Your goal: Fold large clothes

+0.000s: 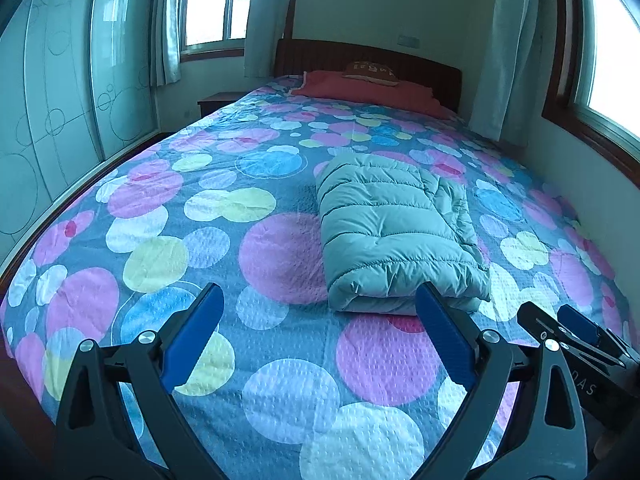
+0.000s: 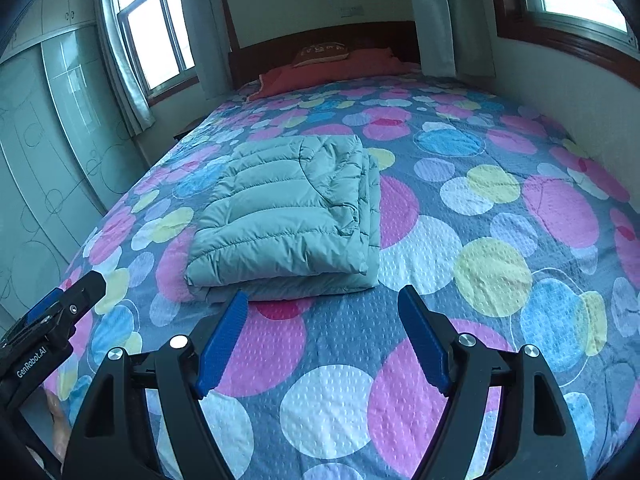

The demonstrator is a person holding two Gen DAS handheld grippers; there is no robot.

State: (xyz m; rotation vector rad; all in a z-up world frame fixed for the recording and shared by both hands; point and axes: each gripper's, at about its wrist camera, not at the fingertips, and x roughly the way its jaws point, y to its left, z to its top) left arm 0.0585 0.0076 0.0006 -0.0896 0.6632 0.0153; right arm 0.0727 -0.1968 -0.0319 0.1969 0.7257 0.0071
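Bedroom light fell on a bed [image 1: 256, 248] covered in a dotted spread, where a pale green puffer jacket [image 1: 394, 232] lay folded near the foot. Both the left gripper [image 1: 320, 312] and right gripper [image 2: 322, 312] hovered just short of it, jaws apart and apparently empty.

Bed [image 1: 280, 360] with gray cover printed in pink, blue, yellow, white circles. Folded pale-green puffer jacket [image 1: 394, 232] lies flat on it, near the foot end. Red blanket [image 1: 360, 90] at head end, brown pillow [image 1: 370, 72] on top, against headboard.
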